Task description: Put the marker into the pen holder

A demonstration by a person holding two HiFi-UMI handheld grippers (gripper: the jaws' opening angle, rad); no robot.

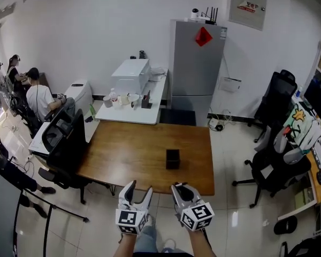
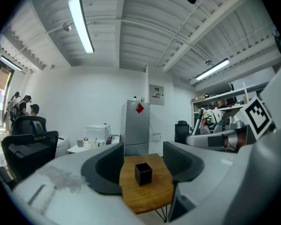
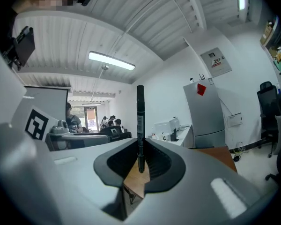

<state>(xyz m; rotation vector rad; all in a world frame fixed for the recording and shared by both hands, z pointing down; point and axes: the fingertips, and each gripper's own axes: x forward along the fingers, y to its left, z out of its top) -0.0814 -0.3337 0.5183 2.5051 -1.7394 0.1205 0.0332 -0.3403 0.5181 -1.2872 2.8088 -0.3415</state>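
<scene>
- Office; pen holder point(image 1: 173, 158) on wooden table point(image 1: 128, 157).
- Right gripper point(image 3: 140, 156) pinches marker point(image 3: 140, 121) upright; left gripper point(image 1: 139, 188) apart, empty.
- Centre marker over pen holder, keep vert., lower before release.

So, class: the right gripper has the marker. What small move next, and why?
Probably carry the right gripper forward over the holder: its jaws are shut on the marker, and the holder stands ahead on the table, well apart from it.
</scene>
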